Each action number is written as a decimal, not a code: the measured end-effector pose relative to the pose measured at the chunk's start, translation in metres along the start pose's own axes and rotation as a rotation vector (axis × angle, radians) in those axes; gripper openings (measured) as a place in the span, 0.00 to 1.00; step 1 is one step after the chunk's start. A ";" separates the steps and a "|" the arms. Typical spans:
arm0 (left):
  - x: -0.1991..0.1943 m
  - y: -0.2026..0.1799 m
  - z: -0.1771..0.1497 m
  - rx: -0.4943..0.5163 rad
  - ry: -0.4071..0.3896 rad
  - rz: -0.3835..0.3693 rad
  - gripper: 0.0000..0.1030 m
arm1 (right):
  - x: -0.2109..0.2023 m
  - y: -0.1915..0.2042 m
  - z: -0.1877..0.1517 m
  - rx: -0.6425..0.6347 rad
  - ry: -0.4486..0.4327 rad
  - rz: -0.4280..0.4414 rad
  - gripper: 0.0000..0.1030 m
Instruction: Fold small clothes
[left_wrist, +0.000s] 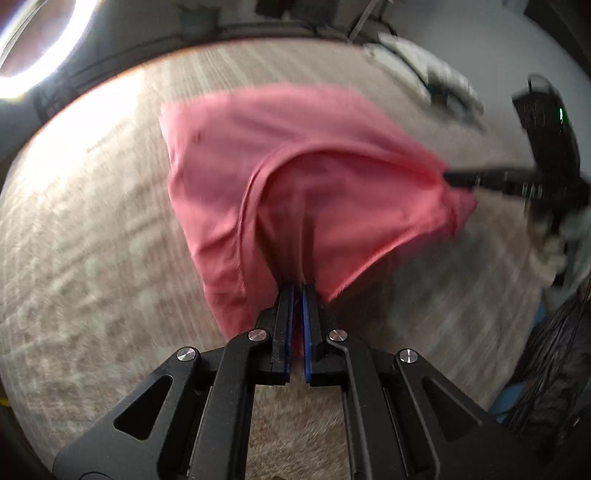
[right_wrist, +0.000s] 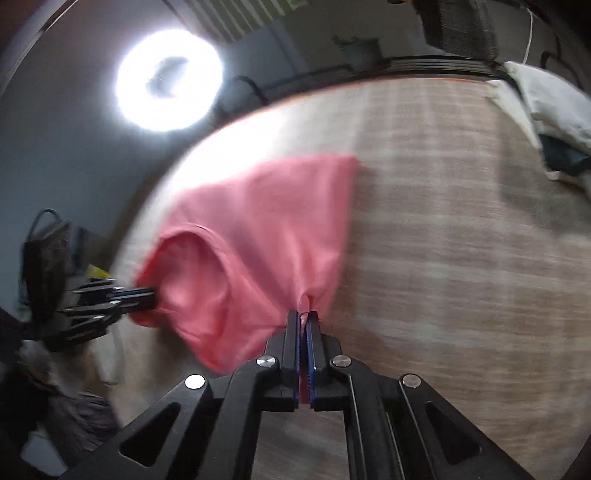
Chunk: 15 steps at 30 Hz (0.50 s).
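Pink cloth, a small garment (left_wrist: 295, 177), hung between the two tools and partly lay on the bench (left_wrist: 92, 240), which had a pale brown, wood-like surface. The far part of the garment rested flat on the bench, while the near edge was lifted and sagged in a curve with a seam along it.

The left hand-held gripper (left_wrist: 298, 291) was closed tight on the near edge of the garment; a thin strip of pink cloth showed between its blue pads. The right hand-held gripper (right_wrist: 303, 318) was also closed, and it pinched a small bunch of the same garment at its tips. In the left wrist view the right hand-held gripper came in from the right side and held the cloth at a gathered corner. In the right wrist view the left one held the opposite end.

Both pictures were blurred. A bright ring lamp (right_wrist: 168, 79) stood beyond the far edge of the bench. A pile of light and dark cloth (right_wrist: 546, 110) lay at the far right corner of the bench, well apart from the pink garment.
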<state>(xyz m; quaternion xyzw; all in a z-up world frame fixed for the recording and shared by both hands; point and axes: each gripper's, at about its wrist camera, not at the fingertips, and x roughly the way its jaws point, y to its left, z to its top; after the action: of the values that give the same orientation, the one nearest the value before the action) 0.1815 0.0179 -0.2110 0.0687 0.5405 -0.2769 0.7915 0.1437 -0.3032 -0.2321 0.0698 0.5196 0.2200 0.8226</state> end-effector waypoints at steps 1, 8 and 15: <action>-0.004 0.000 -0.002 0.001 0.001 -0.012 0.01 | 0.002 -0.002 -0.002 -0.007 0.016 -0.009 0.00; -0.063 0.028 0.032 -0.104 -0.182 -0.027 0.02 | -0.042 0.023 0.014 -0.121 -0.105 -0.034 0.37; -0.032 0.046 0.079 -0.208 -0.227 0.106 0.02 | -0.013 0.066 0.062 -0.180 -0.176 -0.010 0.33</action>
<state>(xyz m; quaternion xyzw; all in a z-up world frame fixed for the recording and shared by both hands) 0.2614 0.0361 -0.1596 -0.0170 0.4688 -0.1832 0.8639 0.1750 -0.2424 -0.1707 0.0122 0.4240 0.2546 0.8691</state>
